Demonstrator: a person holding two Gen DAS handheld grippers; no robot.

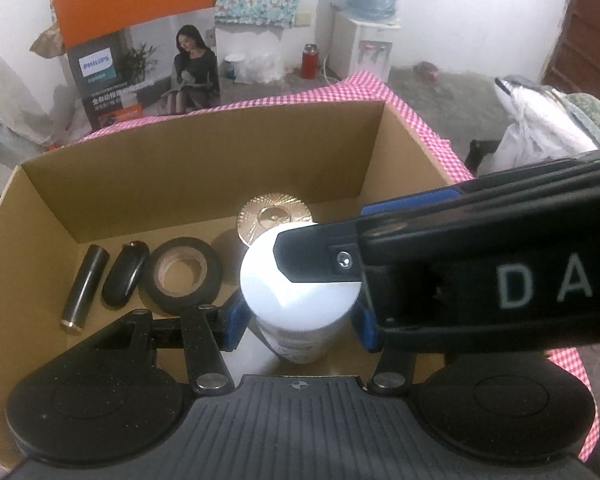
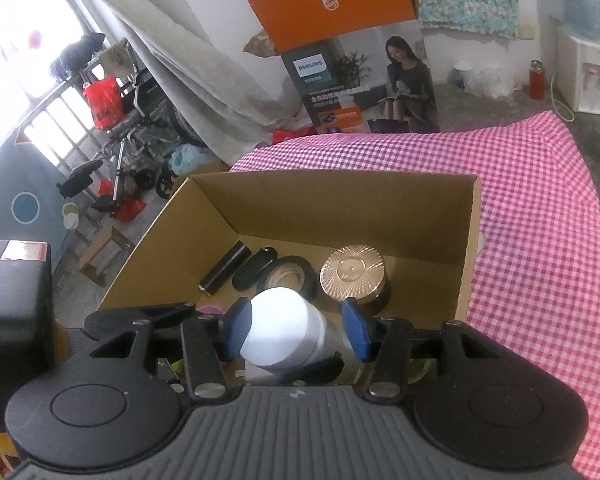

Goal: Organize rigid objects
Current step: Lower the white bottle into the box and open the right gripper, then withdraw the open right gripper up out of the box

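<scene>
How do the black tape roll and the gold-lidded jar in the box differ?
The black tape roll lies flat, low and open-centred; the gold-lidded jar stands upright and taller. The roll is matt black; the jar's ribbed lid shines gold. Both are round and rest on the cardboard box floor.

box [image 2: 466,248]: tube [image 2: 224,266] | fob [image 2: 254,270] | tape roll [image 2: 290,276] | jar [image 2: 354,276], left to right; bottle [image 2: 280,328] in front

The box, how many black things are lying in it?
3, in a row on the box floor: tube leftmost, fob beside it, tape roll next. The grippers may hide more.
</scene>
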